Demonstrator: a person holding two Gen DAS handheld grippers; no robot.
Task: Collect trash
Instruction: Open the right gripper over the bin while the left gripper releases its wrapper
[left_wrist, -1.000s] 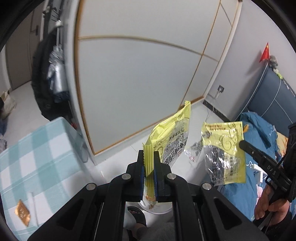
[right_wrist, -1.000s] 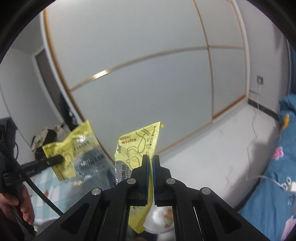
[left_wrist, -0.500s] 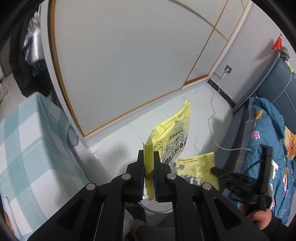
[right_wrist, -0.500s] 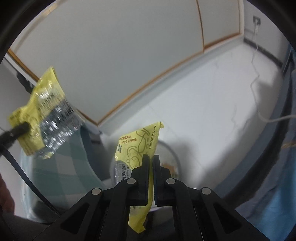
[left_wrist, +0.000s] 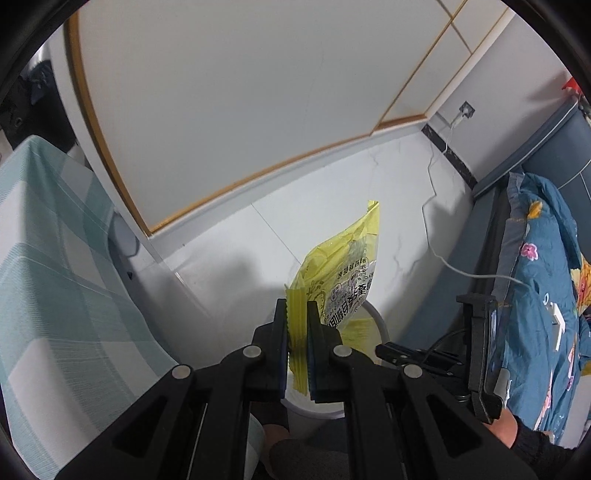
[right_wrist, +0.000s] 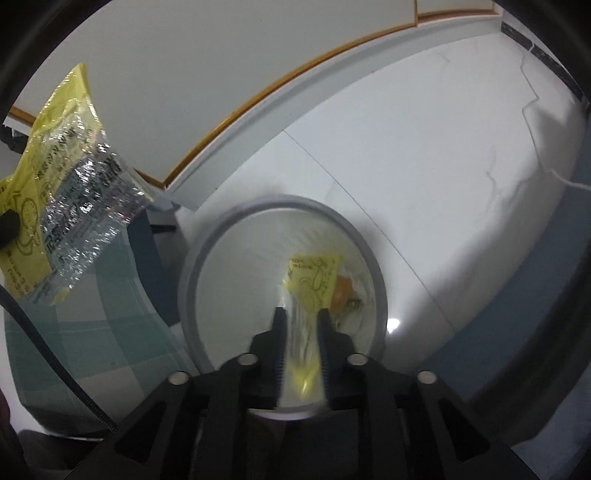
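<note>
Taking the white round trash bin on the pale floor as the landmark: to its left stands the tabletop under a teal-and-white checked cloth, its edge just beside the bin's rim; above the bin's left side, the left hand-held gripper has its jaws pressed tight on the crimped end of a yellow snack wrapper, which stands up and away from the fingers; seen from the right wrist, that same wrapper hangs in the air to the left of the bin, over the cloth; straight above the bin's mouth, the right hand-held gripper points down with its jaws opening, and a second yellow wrapper, blurred, lies between them and reaches down into the bin, the pads apart from it; orange and white scraps lie at the bin's bottom; to the bin's right is a bed with a blue floral quilt.
</note>
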